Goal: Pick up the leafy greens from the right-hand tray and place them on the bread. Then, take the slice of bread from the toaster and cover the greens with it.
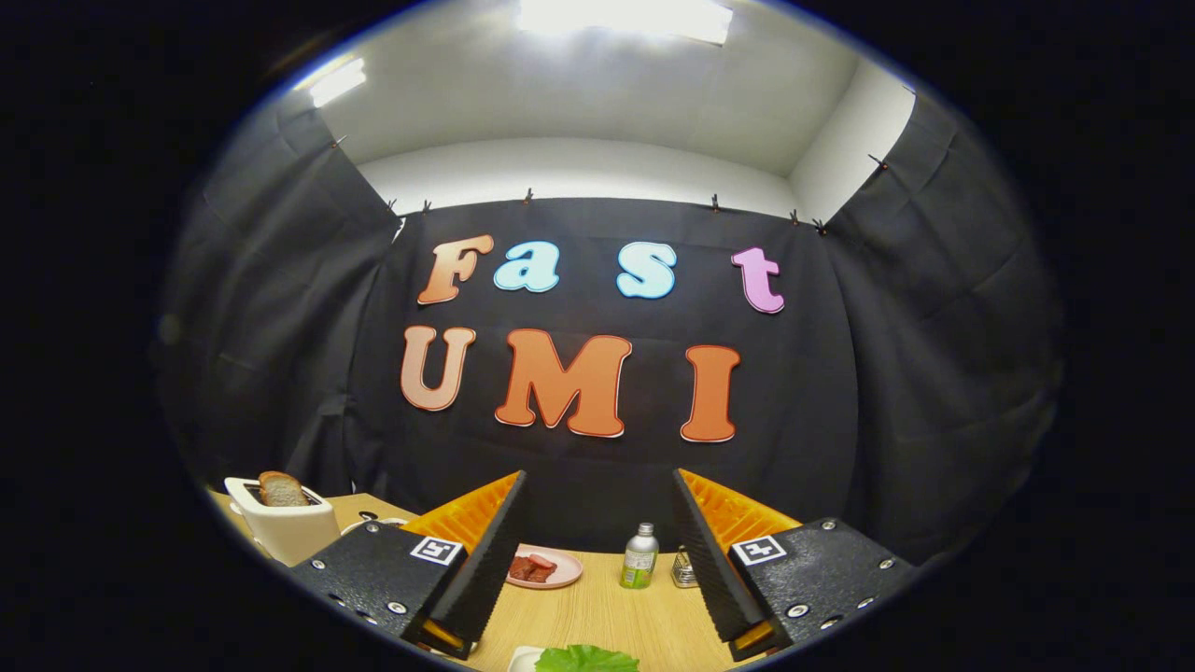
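The leafy greens (586,659) lie on a white tray (523,659) just below the gripper (597,560), whose fingers stand spread wide, holding nothing. Beyond them sit a pink plate (560,577) and a bottle (639,557); off left, bread (282,489) stands in the toaster (283,527).

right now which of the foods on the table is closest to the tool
The leafy greens, lying between the open tool's fingertips. The reddish food on the pink plate sits farther ahead, and the bread slice stands in the toaster off to the left.

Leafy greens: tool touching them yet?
Apart. The gripper view shows the leafy greens lying low between the open tool's fingers, with bare table around them, neither finger on them.
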### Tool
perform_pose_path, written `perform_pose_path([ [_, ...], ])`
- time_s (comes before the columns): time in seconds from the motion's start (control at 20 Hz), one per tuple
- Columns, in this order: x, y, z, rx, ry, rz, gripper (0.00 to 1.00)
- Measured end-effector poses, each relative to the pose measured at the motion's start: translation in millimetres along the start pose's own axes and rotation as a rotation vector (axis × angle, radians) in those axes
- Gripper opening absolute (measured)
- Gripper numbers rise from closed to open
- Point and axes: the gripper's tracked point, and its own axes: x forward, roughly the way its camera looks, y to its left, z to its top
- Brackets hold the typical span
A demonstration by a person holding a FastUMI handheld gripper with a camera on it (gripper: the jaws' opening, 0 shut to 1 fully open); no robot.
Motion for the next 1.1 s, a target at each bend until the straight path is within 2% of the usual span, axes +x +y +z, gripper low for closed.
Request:
perform_pose_path([
  [0.3, 2, 2, -3, 0.004, 0.014, 0.015, 0.89],
  [0.45, 4, 0, -16, 0.007, 0.064, 0.019, 0.93],
  [0.7, 8, -9, -37, 0.027, 0.145, -0.002, 0.93],
  [0.8, 12, -11, -51, 0.026, 0.196, -0.014, 0.93],
  [1.1, 14, 2, -100, 0.022, 0.393, 0.029, 0.92],
])
